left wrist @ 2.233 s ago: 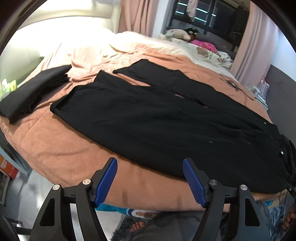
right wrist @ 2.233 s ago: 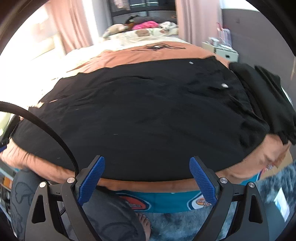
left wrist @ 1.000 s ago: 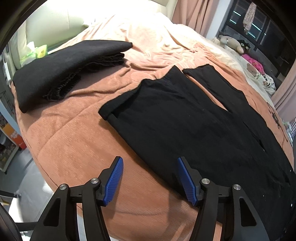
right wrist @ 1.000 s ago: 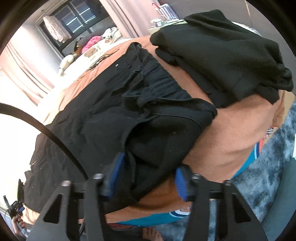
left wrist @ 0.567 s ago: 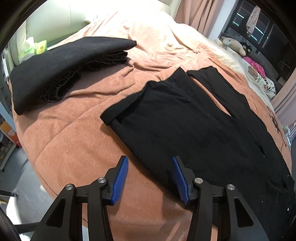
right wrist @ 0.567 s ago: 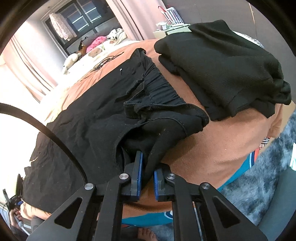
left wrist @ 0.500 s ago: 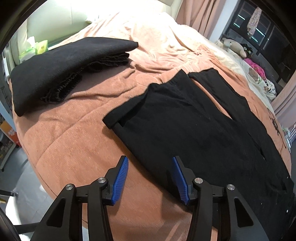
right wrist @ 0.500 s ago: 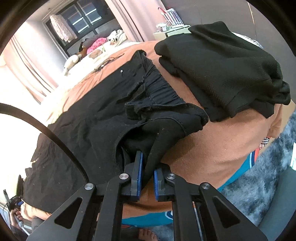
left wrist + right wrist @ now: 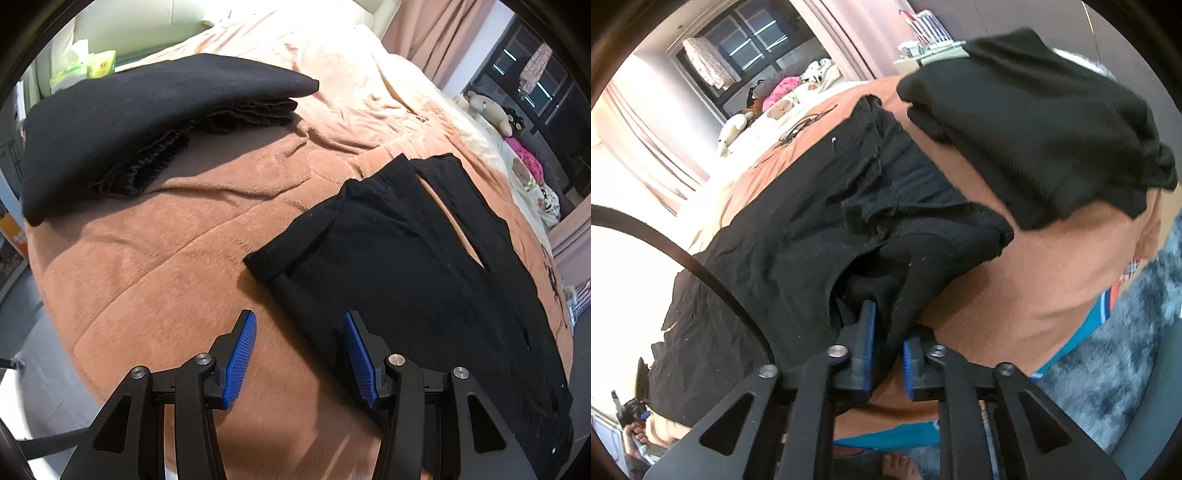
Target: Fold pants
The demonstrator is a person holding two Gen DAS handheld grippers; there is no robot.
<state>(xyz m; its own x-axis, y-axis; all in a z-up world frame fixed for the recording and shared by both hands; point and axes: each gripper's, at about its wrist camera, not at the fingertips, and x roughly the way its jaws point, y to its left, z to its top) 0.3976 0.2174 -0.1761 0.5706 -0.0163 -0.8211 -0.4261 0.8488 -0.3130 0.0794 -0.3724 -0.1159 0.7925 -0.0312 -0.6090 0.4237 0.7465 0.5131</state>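
Right tongs [image 9: 888, 341] easing apart with pants [image 9: 798, 236] waistband still between pads, left tongs [image 9: 299, 356] hovering open over pant-leg hem on bed [image 9: 147, 258]

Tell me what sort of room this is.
Most likely a bedroom: a bed under a brown blanket, stuffed toys by the window, pink curtains. Black pants lie spread out on the bed.

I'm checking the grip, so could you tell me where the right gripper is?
In the right wrist view, the right gripper sits at the pants waistband, fabric between its opening jaws.
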